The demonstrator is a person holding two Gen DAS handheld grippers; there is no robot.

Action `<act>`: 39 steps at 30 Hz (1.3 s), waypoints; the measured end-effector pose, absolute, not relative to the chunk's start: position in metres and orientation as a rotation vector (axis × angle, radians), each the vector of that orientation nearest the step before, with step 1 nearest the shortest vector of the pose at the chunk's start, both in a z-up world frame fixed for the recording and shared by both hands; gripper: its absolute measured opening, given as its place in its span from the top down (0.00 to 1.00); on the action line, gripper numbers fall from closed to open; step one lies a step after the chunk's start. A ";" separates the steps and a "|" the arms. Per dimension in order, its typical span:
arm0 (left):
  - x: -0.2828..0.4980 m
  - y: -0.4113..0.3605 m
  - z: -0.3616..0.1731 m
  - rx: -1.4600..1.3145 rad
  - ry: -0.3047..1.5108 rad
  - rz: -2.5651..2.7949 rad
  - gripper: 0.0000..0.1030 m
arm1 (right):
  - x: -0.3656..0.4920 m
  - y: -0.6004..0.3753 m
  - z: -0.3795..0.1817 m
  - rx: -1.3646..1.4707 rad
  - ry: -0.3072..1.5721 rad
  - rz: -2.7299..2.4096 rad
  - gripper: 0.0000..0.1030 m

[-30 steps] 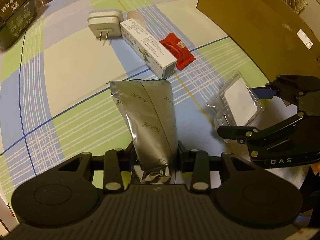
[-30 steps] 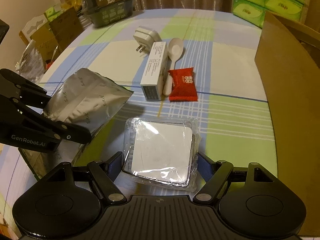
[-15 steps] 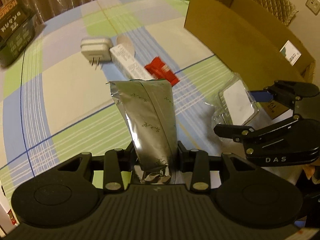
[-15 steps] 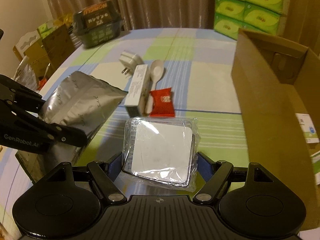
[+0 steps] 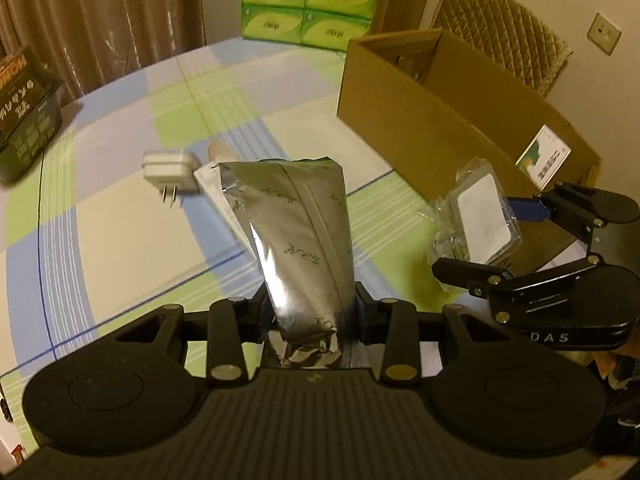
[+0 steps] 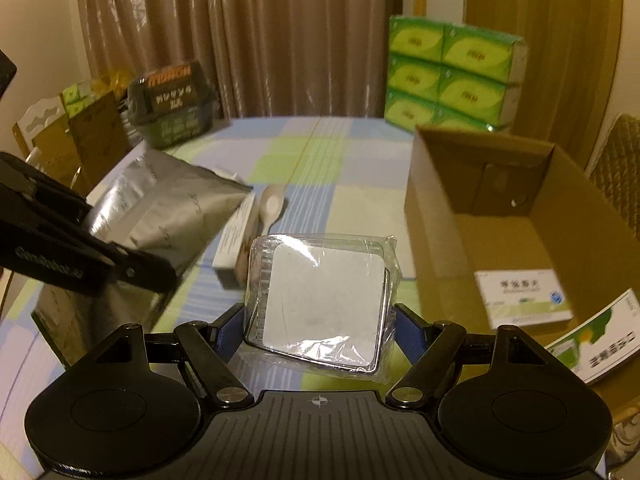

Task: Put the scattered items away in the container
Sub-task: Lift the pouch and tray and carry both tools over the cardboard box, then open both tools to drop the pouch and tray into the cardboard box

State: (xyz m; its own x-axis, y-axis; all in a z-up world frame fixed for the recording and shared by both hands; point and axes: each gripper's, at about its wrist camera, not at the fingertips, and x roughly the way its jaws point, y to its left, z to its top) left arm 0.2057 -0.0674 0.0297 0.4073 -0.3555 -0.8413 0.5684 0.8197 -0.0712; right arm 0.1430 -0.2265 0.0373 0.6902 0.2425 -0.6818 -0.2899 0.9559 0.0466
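Note:
My left gripper (image 5: pixel 310 312) is shut on a silver foil pouch (image 5: pixel 296 236), held upright above the table; the pouch also shows in the right wrist view (image 6: pixel 160 216). My right gripper (image 6: pixel 320 320) is shut on a clear plastic packet with a white square pad (image 6: pixel 320 292), held above the table beside the open cardboard box (image 6: pixel 500 216). The packet (image 5: pixel 476 216) and box (image 5: pixel 440 120) also show in the left wrist view. On the table lie a white plug adapter (image 5: pixel 170 170), a long white carton (image 6: pixel 234 248) and a white spoon (image 6: pixel 272 204).
Inside the box lie two white-green cartons (image 6: pixel 524 296). A dark green box (image 6: pixel 172 108) stands at the table's far left. Green tissue packs (image 6: pixel 452 76) are stacked behind the table. A quilted chair (image 5: pixel 500 32) stands behind the box.
Both grippers have risen with their loads and tilted up, so the box's open top and the room behind now show. The right gripper has moved nearer the box.

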 end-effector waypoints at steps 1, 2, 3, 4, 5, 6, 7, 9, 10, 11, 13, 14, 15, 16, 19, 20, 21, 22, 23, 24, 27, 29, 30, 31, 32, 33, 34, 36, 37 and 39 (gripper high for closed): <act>0.206 -0.070 0.031 0.240 0.990 -0.593 0.67 | 0.143 -0.229 0.041 -0.068 0.743 0.292 0.28; 0.206 -0.073 0.032 0.238 0.986 -0.597 0.67 | 0.143 -0.232 0.045 -0.072 0.734 0.285 0.28; 0.205 -0.076 0.034 0.237 0.982 -0.601 0.67 | 0.143 -0.236 0.049 -0.078 0.724 0.278 0.28; 0.205 -0.080 0.036 0.238 0.976 -0.608 0.67 | 0.142 -0.240 0.053 -0.083 0.716 0.270 0.28; 0.204 -0.082 0.037 0.239 0.971 -0.613 0.67 | 0.142 -0.243 0.056 -0.086 0.709 0.262 0.28; 0.204 -0.085 0.038 0.240 0.964 -0.619 0.67 | 0.141 -0.248 0.060 -0.089 0.701 0.255 0.28; 0.204 -0.088 0.041 0.241 0.957 -0.624 0.67 | 0.141 -0.251 0.063 -0.093 0.696 0.246 0.28; 0.204 -0.094 0.045 0.234 0.945 -0.632 0.67 | 0.141 -0.261 0.068 -0.097 0.688 0.226 0.28; 0.204 -0.097 0.048 0.232 0.939 -0.637 0.67 | 0.141 -0.266 0.070 -0.098 0.686 0.217 0.28; 0.204 -0.100 0.050 0.230 0.932 -0.641 0.67 | 0.142 -0.271 0.073 -0.100 0.684 0.208 0.28; 0.204 -0.109 0.056 0.223 0.915 -0.656 0.67 | 0.142 -0.280 0.077 -0.101 0.678 0.186 0.28; 0.203 -0.113 0.058 0.221 0.908 -0.664 0.67 | 0.141 -0.285 0.079 -0.101 0.676 0.178 0.28; 0.203 -0.118 0.060 0.221 0.900 -0.673 0.67 | 0.141 -0.289 0.081 -0.101 0.673 0.170 0.28; 0.202 -0.123 0.063 0.219 0.893 -0.683 0.67 | 0.140 -0.294 0.082 -0.101 0.670 0.163 0.28; 0.203 -0.137 0.066 0.216 0.882 -0.705 0.67 | 0.139 -0.306 0.088 -0.107 0.660 0.148 0.28; 0.203 -0.141 0.067 0.214 0.878 -0.711 0.67 | 0.138 -0.310 0.090 -0.109 0.656 0.140 0.28; 0.203 -0.145 0.068 0.214 0.875 -0.715 0.67 | 0.138 -0.314 0.091 -0.110 0.654 0.134 0.28; 0.203 -0.150 0.070 0.214 0.870 -0.720 0.67 | 0.137 -0.318 0.092 -0.111 0.653 0.129 0.28; 0.202 -0.154 0.071 0.213 0.864 -0.725 0.67 | 0.137 -0.323 0.093 -0.112 0.651 0.122 0.28; 0.201 -0.158 0.072 0.212 0.858 -0.732 0.67 | 0.137 -0.327 0.094 -0.112 0.649 0.113 0.28; 0.201 -0.173 0.078 0.201 0.841 -0.759 0.67 | 0.135 -0.340 0.095 -0.111 0.649 0.090 0.28; 0.201 -0.182 0.080 0.195 0.832 -0.775 0.67 | 0.134 -0.349 0.095 -0.110 0.651 0.075 0.28; 0.200 -0.188 0.082 0.193 0.828 -0.784 0.67 | 0.134 -0.352 0.095 -0.109 0.653 0.068 0.28; 0.200 -0.194 0.083 0.188 0.824 -0.792 0.67 | 0.134 -0.357 0.095 -0.108 0.654 0.061 0.28; 0.201 -0.198 0.083 0.184 0.822 -0.800 0.67 | 0.134 -0.361 0.094 -0.109 0.656 0.054 0.28; 0.201 -0.204 0.084 0.178 0.820 -0.807 0.67 | 0.133 -0.364 0.094 -0.109 0.658 0.049 0.28; 0.202 -0.209 0.084 0.172 0.819 -0.814 0.67 | 0.134 -0.367 0.093 -0.108 0.661 0.043 0.28; 0.204 -0.219 0.085 0.154 0.814 -0.827 0.67 | 0.134 -0.373 0.092 -0.110 0.665 0.032 0.28; 0.205 -0.224 0.085 0.144 0.811 -0.834 0.67 | 0.134 -0.376 0.091 -0.110 0.667 0.027 0.28; 0.207 -0.233 0.085 0.126 0.808 -0.841 0.67 | 0.135 -0.382 0.089 -0.106 0.671 0.018 0.28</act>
State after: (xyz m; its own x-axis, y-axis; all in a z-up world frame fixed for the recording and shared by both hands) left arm 0.2074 -0.2330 0.0854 0.3939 -0.6157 -0.6824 0.7066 0.6777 -0.2035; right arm 0.1348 -0.3824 0.0888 0.7831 -0.0172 -0.6217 -0.0513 0.9944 -0.0921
